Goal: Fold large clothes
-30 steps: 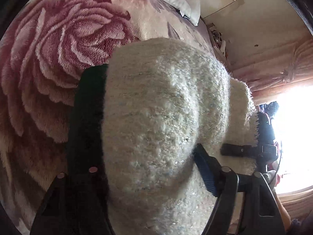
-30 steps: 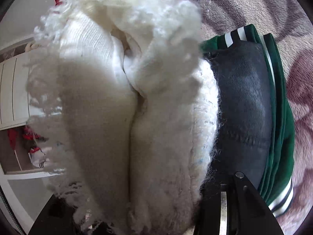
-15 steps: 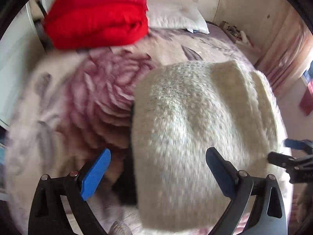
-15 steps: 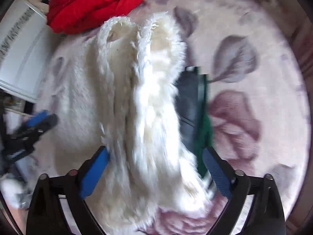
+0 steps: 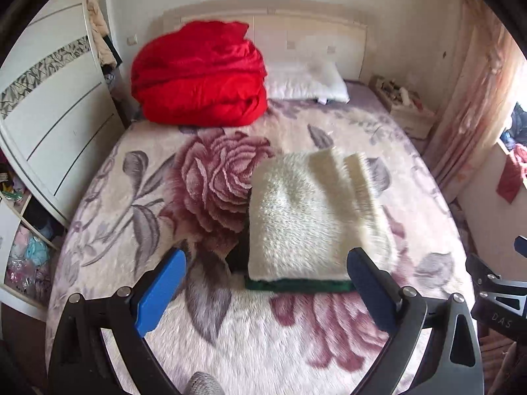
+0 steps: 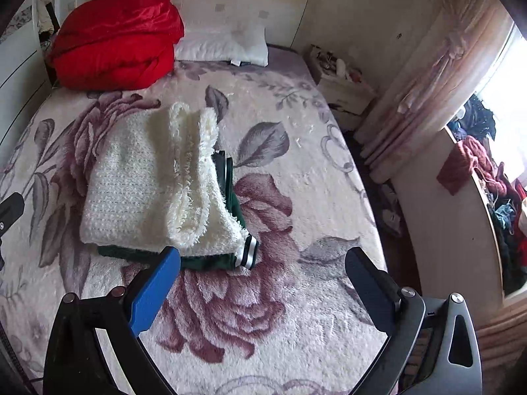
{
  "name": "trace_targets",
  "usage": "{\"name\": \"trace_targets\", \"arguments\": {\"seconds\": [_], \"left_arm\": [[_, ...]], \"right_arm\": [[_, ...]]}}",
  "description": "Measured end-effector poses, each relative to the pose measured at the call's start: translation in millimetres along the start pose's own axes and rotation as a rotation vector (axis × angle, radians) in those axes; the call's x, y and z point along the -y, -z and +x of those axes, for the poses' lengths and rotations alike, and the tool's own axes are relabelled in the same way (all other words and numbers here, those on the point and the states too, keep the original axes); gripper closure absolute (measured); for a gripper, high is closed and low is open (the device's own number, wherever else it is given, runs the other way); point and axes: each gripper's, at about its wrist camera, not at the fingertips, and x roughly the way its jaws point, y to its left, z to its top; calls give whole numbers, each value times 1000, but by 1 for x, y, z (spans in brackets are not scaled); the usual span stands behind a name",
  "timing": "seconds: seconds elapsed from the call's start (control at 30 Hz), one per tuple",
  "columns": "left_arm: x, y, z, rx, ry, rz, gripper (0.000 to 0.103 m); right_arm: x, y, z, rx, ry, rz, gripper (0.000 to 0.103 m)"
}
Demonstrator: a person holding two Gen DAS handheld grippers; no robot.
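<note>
A folded fluffy white sweater lies on top of a folded dark green garment with white stripes on the bed's rose-patterned blanket. The same stack shows in the right wrist view, the sweater above the green garment. My left gripper is open and empty, held back from the stack's near edge. My right gripper is open and empty, to the near right of the stack. The right gripper's body shows at the left view's right edge.
A bundled red quilt and a white pillow lie at the head of the bed. A white wardrobe stands left. A nightstand, pink curtains and a window sill with piled clothes stand right.
Both grippers opened, let go of the white sweater, and pulled back from it. The sweater now rests folded on the green garment.
</note>
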Motion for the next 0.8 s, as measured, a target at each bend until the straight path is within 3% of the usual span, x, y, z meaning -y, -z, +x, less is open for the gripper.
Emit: {"name": "trace_targets", "arguments": {"seconds": [0.17,0.43,0.63,0.8], "left_arm": [[2,7,-93,40,13,-35,3],[14,34,-220,135,-8,4,3],[21,53,-282,169,-14,4,3],[22,65,-309,151,-21,-16,3]], "right_arm": [[45,7,-134,85,-1,18,1],[93,45,-289,188,-34,65,1],[124,77,-373,229,-49,82,1],[142,100,-417,252,-55,79,1]]}}
